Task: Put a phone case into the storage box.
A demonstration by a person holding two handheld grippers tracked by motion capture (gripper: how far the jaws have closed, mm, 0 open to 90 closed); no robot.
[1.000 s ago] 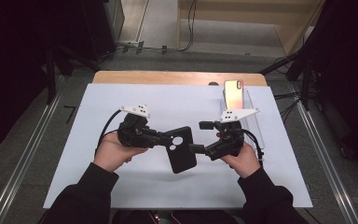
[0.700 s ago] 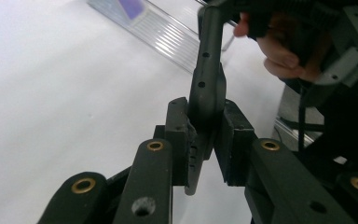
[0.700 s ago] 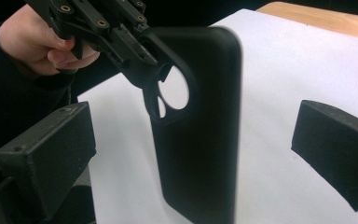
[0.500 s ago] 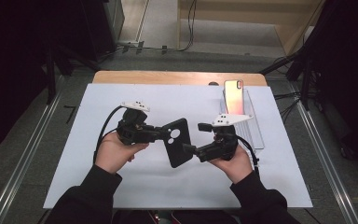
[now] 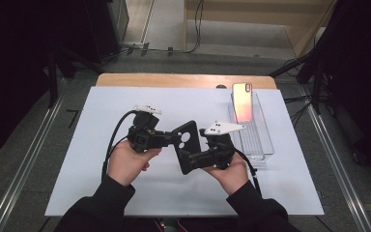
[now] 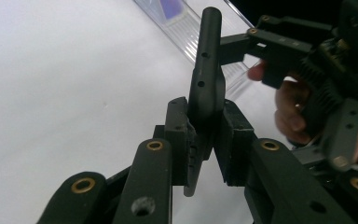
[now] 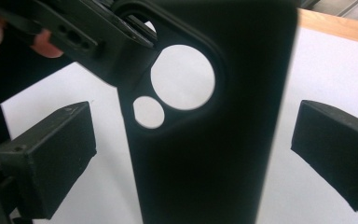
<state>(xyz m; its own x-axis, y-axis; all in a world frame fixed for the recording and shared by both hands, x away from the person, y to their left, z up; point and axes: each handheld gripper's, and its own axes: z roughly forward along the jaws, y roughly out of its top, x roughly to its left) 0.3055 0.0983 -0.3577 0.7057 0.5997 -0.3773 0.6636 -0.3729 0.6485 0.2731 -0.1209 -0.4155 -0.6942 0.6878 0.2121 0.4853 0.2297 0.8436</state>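
Note:
A black phone case (image 5: pixel 189 145) with round camera holes is held above the white mat, tilted on edge. My left gripper (image 5: pixel 173 139) is shut on its upper left edge; in the left gripper view both pads (image 6: pixel 179 135) press on the case (image 6: pixel 208 74). My right gripper (image 5: pixel 189 158) reaches in from the right at the case's lower end. In the right gripper view the case (image 7: pixel 214 154) stands between the two pads (image 7: pixel 51 154), which are apart from it on both sides, so that gripper (image 7: pixel 191 154) is open. The left gripper (image 7: pixel 98 42) shows behind the case there.
A phone (image 5: pixel 242 101) with a pinkish screen leans at the far end of a clear plastic tray (image 5: pixel 257 142) at the mat's right. The white mat (image 5: pixel 101 188) covers the table, whose wooden edge (image 5: pixel 174 80) runs along the back. Cables trail from both grippers.
The case has tipped from lying flatter to standing tilted between the hands. My right gripper has slid left and slightly down, closer around the case. The left hand has hardly moved.

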